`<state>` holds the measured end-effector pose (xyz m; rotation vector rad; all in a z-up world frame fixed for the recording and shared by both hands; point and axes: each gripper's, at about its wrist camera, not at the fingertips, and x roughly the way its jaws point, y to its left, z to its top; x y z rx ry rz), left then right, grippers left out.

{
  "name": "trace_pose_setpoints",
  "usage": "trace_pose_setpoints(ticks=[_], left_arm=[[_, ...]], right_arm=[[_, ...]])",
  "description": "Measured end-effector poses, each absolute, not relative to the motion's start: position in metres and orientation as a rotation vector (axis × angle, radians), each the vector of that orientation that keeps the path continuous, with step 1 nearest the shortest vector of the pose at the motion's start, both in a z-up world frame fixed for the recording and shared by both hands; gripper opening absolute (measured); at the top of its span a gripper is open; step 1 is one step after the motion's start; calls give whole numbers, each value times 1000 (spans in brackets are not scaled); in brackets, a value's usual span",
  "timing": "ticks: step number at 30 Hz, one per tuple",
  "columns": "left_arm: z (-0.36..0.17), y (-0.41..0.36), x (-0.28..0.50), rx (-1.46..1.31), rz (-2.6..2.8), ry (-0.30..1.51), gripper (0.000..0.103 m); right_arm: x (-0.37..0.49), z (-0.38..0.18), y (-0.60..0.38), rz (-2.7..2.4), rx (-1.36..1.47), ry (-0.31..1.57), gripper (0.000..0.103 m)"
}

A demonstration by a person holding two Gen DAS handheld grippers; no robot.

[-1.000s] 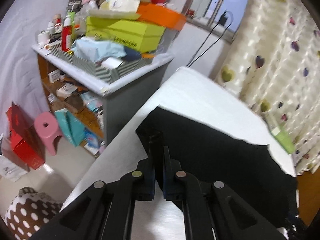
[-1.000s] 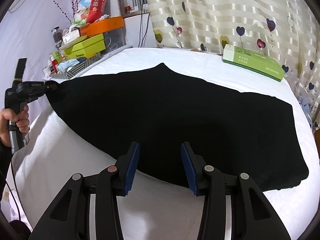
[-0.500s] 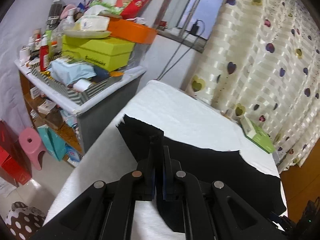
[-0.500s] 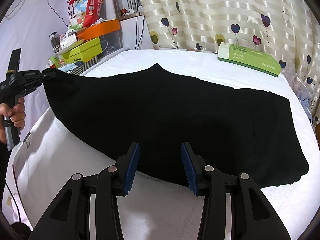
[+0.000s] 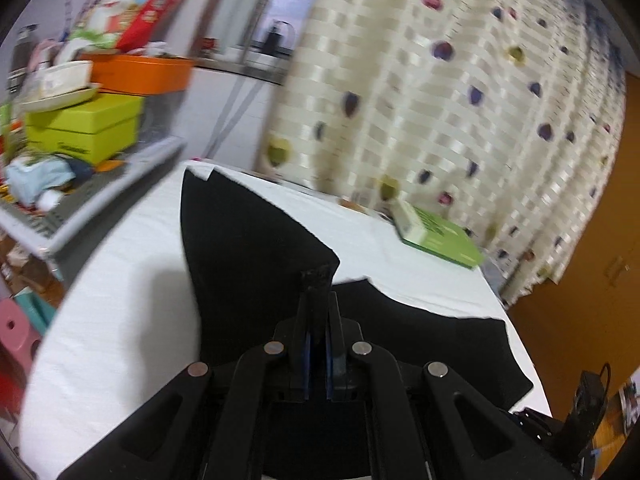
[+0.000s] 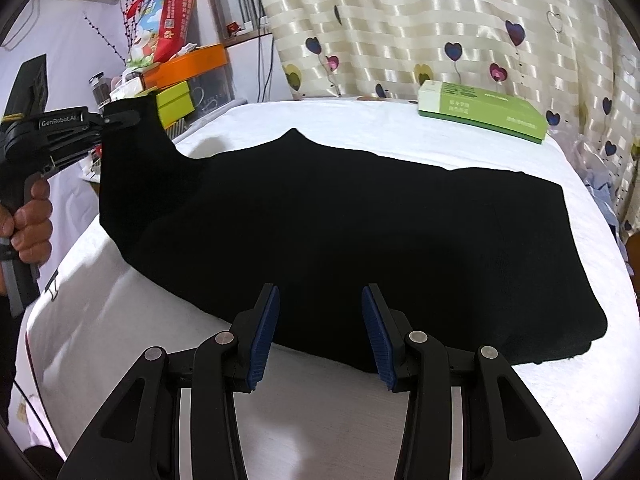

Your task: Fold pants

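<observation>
Black pants (image 6: pixel 360 232) lie spread across the white bed (image 6: pixel 360 400). My left gripper (image 5: pixel 318 300) is shut on the leg end of the pants (image 5: pixel 248 248), which hangs lifted off the sheet. Seen from the right wrist view, that left gripper (image 6: pixel 120 118) is at the far left, held by a hand (image 6: pixel 32 216), with the cloth draping down from it. My right gripper (image 6: pixel 320 316) stands open at the near edge of the pants, nothing between its blue pads (image 6: pixel 264 332).
A green box (image 6: pixel 484 114) lies at the bed's far side near the heart-patterned curtain (image 6: pixel 440 20). A cluttered shelf (image 5: pixel 80 128) with yellow and orange boxes stands left of the bed. A wooden door (image 5: pixel 592 220) is at the right.
The left gripper has lifted the leg end higher and carried it to the right, over the bed. The right gripper has stayed open in place.
</observation>
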<state>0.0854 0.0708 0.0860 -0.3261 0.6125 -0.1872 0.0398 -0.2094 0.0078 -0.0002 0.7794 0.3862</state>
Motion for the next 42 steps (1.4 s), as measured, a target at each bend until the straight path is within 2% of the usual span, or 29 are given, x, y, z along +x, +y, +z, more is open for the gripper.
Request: trace_pose_setpoints(ticks=[10, 15, 23, 25, 30, 34, 42], left_arm=[[42, -19, 87, -227, -394, 740, 6], [11, -39, 83, -201, -423, 822, 6], [7, -32, 76, -248, -464, 852, 7], [15, -29, 66, -249, -493, 823, 14], [38, -1, 44, -267, -480, 727, 14], [43, 39, 42, -212, -246, 671, 14], [10, 77, 56, -239, -71, 784, 14]], right_arm=[[43, 4, -225, 369, 43, 792, 44], [43, 5, -225, 375, 44, 791, 44], [46, 4, -224, 388, 73, 801, 44], [47, 6, -222, 394, 77, 800, 44], [52, 7, -218, 431, 119, 811, 44], [62, 4, -210, 484, 168, 836, 44], [99, -9, -179, 569, 204, 908, 44]])
